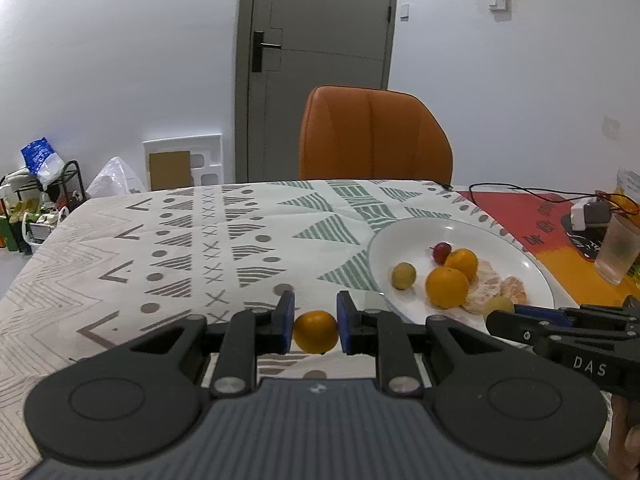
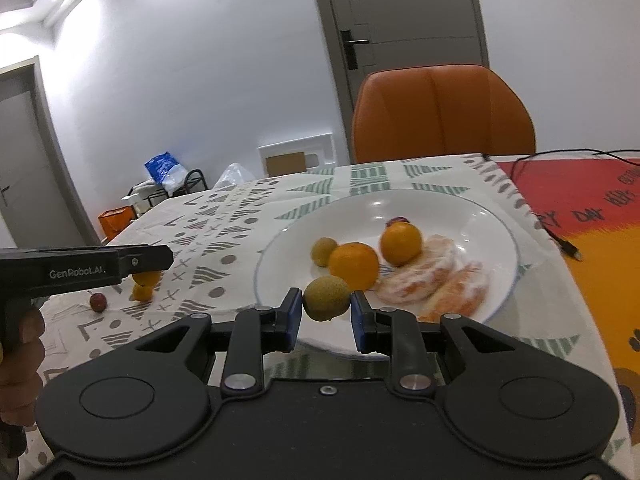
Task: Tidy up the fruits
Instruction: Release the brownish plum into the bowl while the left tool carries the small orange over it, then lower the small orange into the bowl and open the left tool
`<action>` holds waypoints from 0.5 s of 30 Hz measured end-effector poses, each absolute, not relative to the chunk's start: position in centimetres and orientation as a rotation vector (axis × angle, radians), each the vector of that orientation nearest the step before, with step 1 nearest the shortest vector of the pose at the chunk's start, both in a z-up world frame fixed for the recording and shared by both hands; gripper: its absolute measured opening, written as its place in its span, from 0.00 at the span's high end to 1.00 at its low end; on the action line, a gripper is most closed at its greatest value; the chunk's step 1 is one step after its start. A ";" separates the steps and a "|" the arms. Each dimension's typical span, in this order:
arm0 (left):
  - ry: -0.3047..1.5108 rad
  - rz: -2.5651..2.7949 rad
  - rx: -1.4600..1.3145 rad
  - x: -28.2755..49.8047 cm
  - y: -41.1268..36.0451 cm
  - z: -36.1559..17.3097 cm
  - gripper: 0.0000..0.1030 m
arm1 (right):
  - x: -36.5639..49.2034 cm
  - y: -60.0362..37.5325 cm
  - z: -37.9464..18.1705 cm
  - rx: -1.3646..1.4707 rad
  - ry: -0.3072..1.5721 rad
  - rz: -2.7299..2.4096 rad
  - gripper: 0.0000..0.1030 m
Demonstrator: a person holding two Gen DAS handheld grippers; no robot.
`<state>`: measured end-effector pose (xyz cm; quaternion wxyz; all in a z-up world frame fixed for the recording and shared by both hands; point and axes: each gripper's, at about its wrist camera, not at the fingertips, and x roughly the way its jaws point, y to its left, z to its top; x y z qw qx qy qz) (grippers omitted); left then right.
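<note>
My left gripper (image 1: 315, 329) is shut on a small orange (image 1: 315, 331), held just above the patterned tablecloth, left of the white plate (image 1: 384, 240). My right gripper (image 2: 326, 311) is shut on a greenish-brown round fruit (image 2: 326, 298) over the plate's near rim (image 2: 276, 256). The plate holds two oranges (image 2: 353, 262), another greenish fruit (image 2: 323, 251), a red fruit (image 2: 398, 221) and peeled orange segments (image 2: 436, 276). In the right wrist view the left gripper (image 2: 152, 258) shows from the side with the orange (image 2: 146, 279) under it. A red fruit (image 2: 97, 301) lies on the cloth near it.
An orange chair (image 1: 374, 140) stands at the table's far side. A plastic cup (image 1: 618, 250), a black cable (image 1: 520, 190) and a small white charger (image 1: 584, 214) lie on the red-and-orange mat to the right. The table's left edge drops to floor clutter.
</note>
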<state>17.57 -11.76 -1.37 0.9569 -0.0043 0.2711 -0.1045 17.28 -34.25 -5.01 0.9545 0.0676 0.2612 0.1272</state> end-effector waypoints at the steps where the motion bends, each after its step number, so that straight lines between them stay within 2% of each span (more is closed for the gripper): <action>1: 0.551 -0.216 -0.007 17.6 -12.0 -1.4 0.80 | 17.3 -34.5 -5.1 0.142 0.531 0.254 0.76; 9: 0.559 -0.247 0.003 18.3 -13.8 -1.7 0.80 | 17.0 -36.1 -5.4 0.161 0.537 0.215 0.76; 11: 0.561 -0.254 0.007 18.4 -14.3 -1.8 0.80 | 17.0 -36.5 -5.5 0.167 0.536 0.206 0.71; 15: 0.566 -0.269 0.017 18.7 -15.2 -2.0 0.80 | 16.8 -37.1 -5.6 0.169 0.524 0.196 0.70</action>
